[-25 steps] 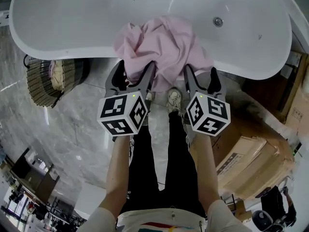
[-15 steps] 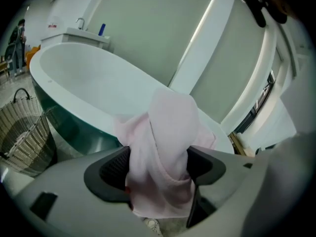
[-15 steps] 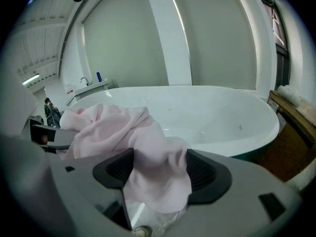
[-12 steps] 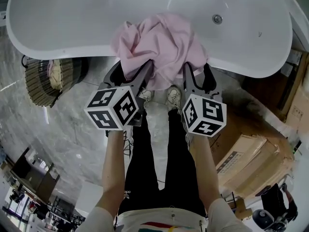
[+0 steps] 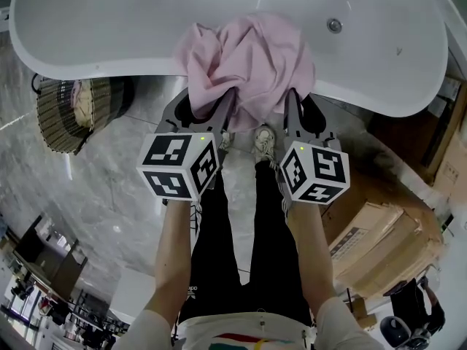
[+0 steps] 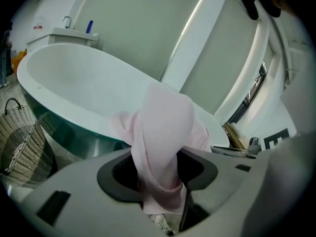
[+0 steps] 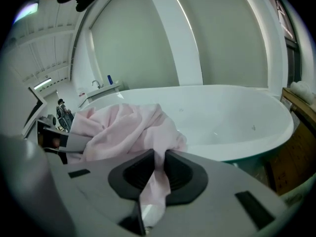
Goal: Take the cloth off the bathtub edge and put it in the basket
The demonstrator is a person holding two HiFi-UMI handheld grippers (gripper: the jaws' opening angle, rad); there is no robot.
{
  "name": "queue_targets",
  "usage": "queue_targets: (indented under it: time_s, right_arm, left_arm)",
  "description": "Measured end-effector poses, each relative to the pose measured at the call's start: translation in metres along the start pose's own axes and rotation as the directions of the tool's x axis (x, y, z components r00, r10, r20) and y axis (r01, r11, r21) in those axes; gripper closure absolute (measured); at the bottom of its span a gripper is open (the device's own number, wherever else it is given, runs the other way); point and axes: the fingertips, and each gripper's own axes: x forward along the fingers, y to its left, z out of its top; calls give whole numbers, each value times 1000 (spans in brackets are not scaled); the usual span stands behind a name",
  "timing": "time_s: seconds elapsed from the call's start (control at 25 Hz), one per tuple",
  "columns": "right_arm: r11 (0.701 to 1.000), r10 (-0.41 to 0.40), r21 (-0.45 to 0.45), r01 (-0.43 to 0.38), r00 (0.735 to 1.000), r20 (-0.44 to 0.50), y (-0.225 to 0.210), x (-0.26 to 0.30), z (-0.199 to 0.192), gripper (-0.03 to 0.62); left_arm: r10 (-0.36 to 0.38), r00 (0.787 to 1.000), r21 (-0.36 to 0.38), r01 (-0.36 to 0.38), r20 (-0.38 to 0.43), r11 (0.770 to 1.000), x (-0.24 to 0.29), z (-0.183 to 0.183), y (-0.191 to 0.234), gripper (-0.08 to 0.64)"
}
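Jaws, just closing, now pinch the pink cloth [image 5: 248,60]: left gripper [image 6: 159,174], right gripper [image 7: 157,174]. The wicker basket [image 5: 51,117] lies nearer the left gripper.

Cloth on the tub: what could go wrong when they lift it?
Both grippers' jaws have just been closing with cloth between them. The right gripper pinches only a thin fold, which might slip out. The left gripper holds a thicker bunch, so the lift could be lopsided. Most of the cloth lies heaped on the tub; a loose end may drop inside or miss the basket.
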Motion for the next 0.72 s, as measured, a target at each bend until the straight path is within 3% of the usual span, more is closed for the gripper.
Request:
queue_targets:
  time_s: [0.2, 0.32, 0.72]
  right_arm:
    - [1000, 4, 14, -4, 1000, 2, -1, -2, 1, 523]
    - [1000, 4, 17, -4, 1000, 3, -1, -2, 1, 528]
    - [1000, 8, 7, -9, 1000, 27, 2, -14, 13, 534]
  left_arm:
    - [26, 999, 38, -28, 28, 999, -7, 2, -2, 374]
    - [48, 998, 68, -51, 39, 996, -12, 4, -3, 437]
    - [64, 995, 94, -70, 71, 993, -24, 22, -8, 448]
